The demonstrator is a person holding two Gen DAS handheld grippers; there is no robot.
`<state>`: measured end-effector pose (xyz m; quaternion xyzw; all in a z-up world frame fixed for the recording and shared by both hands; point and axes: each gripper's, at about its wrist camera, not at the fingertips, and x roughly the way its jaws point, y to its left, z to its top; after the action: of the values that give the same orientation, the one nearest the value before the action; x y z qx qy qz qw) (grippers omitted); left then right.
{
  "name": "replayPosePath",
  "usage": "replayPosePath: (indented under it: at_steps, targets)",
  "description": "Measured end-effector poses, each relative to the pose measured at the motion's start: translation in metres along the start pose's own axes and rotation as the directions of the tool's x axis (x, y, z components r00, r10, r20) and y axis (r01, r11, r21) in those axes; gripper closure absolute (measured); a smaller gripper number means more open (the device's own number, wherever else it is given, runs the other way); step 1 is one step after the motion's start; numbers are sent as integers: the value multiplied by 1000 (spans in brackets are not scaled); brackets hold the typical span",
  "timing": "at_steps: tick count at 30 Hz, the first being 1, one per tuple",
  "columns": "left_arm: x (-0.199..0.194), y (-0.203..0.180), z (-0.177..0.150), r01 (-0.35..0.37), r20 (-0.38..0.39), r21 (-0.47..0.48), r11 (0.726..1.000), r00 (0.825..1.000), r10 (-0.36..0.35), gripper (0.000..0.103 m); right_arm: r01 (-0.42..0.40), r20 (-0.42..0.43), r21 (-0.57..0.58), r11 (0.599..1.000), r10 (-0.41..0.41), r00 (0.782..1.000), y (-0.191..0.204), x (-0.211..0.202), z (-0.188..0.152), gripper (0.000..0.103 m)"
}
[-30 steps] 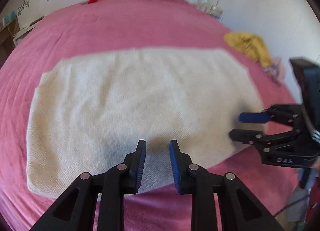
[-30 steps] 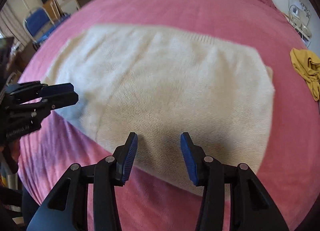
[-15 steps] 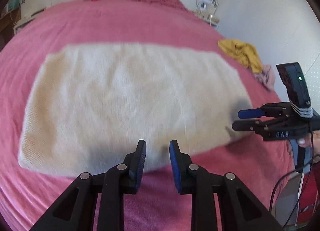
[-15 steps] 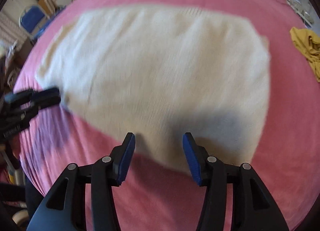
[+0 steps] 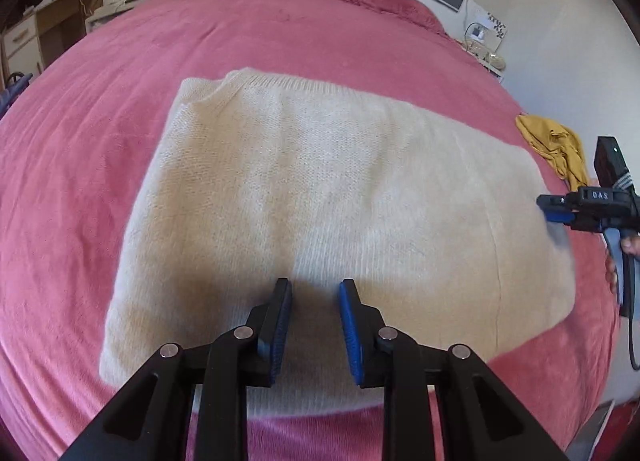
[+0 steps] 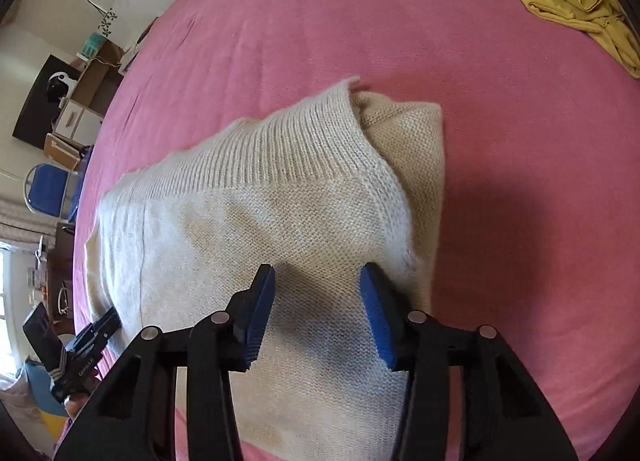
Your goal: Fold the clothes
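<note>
Sweater [image 5: 332, 213] lies as a flat cream rectangle on the pink bed [image 5: 120, 73], left gripper [image 5: 315, 325] and right gripper [image 6: 318, 313] both spread apart over its near edge, so probably mid-fold, edge grab next.

Left wrist view: sits just behind the left tool [image 5: 315, 325], low over the near edge of the cream sweater [image 5: 328, 197], facing up the pink bed [image 5: 200, 41] toward the headboard; right tool [image 5: 560, 213] at its right margin.

Right wrist view: rides behind the right tool [image 6: 318, 317], close over the sweater's ribbed end [image 6: 288, 157], looking along its length; left tool [image 6: 100, 329] at lower left.

Shared: sweater, bed, yellow garment [image 5: 556, 145] [image 6: 572, 1].
</note>
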<state>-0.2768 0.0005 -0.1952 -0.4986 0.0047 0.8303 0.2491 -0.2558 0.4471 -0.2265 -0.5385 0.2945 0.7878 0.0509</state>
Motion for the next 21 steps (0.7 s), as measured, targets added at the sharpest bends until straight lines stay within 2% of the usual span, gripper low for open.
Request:
replayPosePath:
  at_steps: [2,4,5,8,11,12,14,15,17,19,21]
  targets:
    - [-13,8,6,26,39,-28,999,999,-25,79,18,10,-13,1000,-18,1000,4,-7,0,55]
    - [-21,18,22,38,72,-56,998,997,-34,78,35,25,-31,999,-34,999,10,-14,-1,47]
    - [-24,23,29,44,89,-70,997,995,-38,78,31,54,-59,998,-28,998,21,-21,-1,43]
    - [-36,38,53,64,139,-110,992,989,-48,78,-8,73,-149,989,19,997,56,-20,-8,42]
    - [9,22,76,-28,66,-154,988,997,39,77,0,46,-223,975,10,999,92,-6,-6,41]
    - [18,28,73,-54,35,-170,984,998,61,77,13,35,-236,972,-5,999,93,-8,-17,41]
    - [31,40,64,-83,-8,-193,978,997,83,78,45,-2,-242,969,-47,999,97,1,-8,41]
    - [31,43,56,-78,1,-187,979,997,79,78,66,-22,-242,968,-74,997,106,11,-8,41]
    - [28,47,42,-73,17,-167,983,997,77,78,110,-56,-263,958,-129,990,95,19,-13,41]
    - [19,47,36,-78,38,-153,985,996,85,78,98,-51,-295,950,-118,992,91,17,-17,41]
    - [10,38,45,-69,70,-140,988,994,79,79,61,-45,-284,957,-76,996,87,6,-16,41]
